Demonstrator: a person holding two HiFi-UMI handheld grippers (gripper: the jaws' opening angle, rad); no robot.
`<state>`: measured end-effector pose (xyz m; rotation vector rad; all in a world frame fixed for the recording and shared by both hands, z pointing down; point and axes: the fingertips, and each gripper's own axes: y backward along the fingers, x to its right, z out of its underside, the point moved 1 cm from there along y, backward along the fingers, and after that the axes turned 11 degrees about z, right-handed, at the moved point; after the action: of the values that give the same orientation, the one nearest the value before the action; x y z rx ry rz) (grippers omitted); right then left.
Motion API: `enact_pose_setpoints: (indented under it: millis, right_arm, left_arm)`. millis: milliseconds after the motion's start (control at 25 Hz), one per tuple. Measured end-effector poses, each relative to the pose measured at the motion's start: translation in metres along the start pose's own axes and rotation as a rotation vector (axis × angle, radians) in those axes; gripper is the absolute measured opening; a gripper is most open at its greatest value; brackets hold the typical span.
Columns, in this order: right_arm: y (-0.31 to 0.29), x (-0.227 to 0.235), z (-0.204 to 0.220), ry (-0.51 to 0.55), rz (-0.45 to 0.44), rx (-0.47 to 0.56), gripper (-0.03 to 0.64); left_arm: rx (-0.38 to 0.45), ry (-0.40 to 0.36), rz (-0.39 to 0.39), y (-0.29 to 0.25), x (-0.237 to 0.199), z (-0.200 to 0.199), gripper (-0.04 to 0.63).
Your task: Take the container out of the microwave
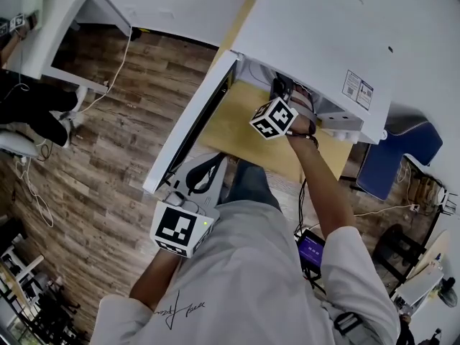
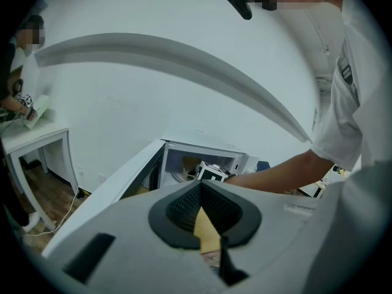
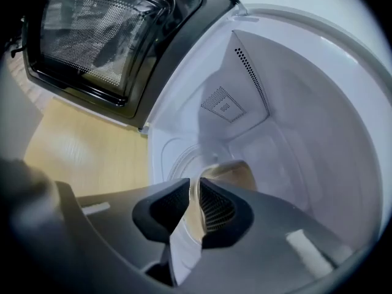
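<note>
White microwave [image 1: 316,42]: stands on a pale wooden surface [image 1: 237,124], with its cavity facing the person.
Door [image 1: 188,121]: swung wide open to the left; the right gripper view shows its dark frame and dotted mesh window [image 3: 104,41].
Cavity [image 3: 294,133]: white walls, with vent holes on the side panel.
Container [image 3: 239,173]: inside the cavity, a translucent, tan-tinted piece low in the chamber. Only its upper edge shows above the gripper body. Whether it rests on the cavity floor or is lifted off it cannot be told.
Right gripper [image 3: 197,192]: reaches into the cavity. In the head view its marker cube [image 1: 274,118] sits at the opening, at the end of an outstretched bare forearm.
Right fingers [image 3: 217,204]: drawn close, pinching the container's thin wall in the narrow slot between the ribbed black pads.
Left gripper [image 2: 201,192]: held back in front of the person's torso, clear of the microwave and pointing towards the open door.
Left fingers [image 2: 184,207]: pressed together at the tips, with nothing between them.
Floor [image 1: 122,121]: dark wood planks, with a white desk [image 1: 65,20] beyond.
</note>
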<state>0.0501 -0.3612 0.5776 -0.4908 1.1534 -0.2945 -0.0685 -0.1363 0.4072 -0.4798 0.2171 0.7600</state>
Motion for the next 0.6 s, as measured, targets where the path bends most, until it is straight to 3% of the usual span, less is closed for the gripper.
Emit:
enact_pose_setpoints:
  millis: [600]
  right_arm:
    - [0.021, 0.001, 0.013, -0.071, -0.032, -0.035, 0.060]
  left_arm:
    - [-0.010, -0.075, 0.045, 0.002, 0.014, -0.003, -0.004]
